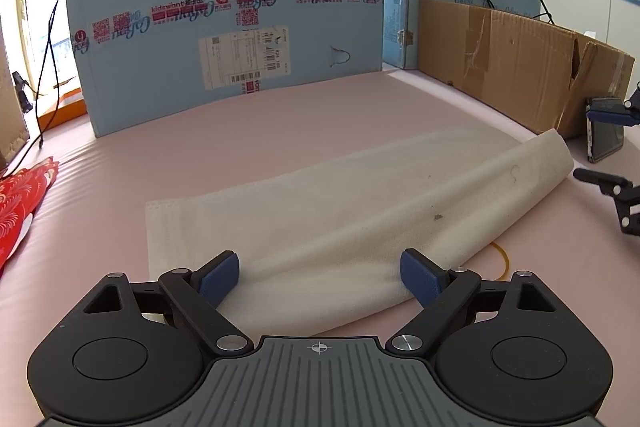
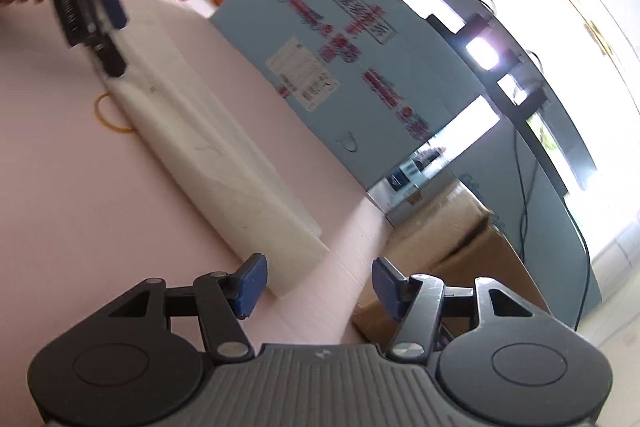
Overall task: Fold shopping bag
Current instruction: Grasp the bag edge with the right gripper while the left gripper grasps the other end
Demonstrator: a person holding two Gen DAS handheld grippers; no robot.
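The white shopping bag (image 1: 340, 211) lies folded into a long strip on the pink table, its right end curled up. My left gripper (image 1: 320, 277) is open, its blue pads (image 1: 222, 275) straddling the bag's near edge. In the right wrist view the bag (image 2: 208, 155) runs away from me as a long strip. My right gripper (image 2: 316, 287) is open and empty, just off the bag's near end, tilted. The left gripper (image 2: 102, 23) shows at the bag's far end. The right gripper's fingers (image 1: 608, 187) show at the right edge of the left wrist view.
A yellow rubber band (image 1: 502, 259) lies by the bag. A large blue carton (image 1: 232, 23) and a brown cardboard box (image 1: 520, 63) stand behind it. A red bag (image 1: 20, 203) lies at the left. A phone (image 1: 606, 135) stands at the right.
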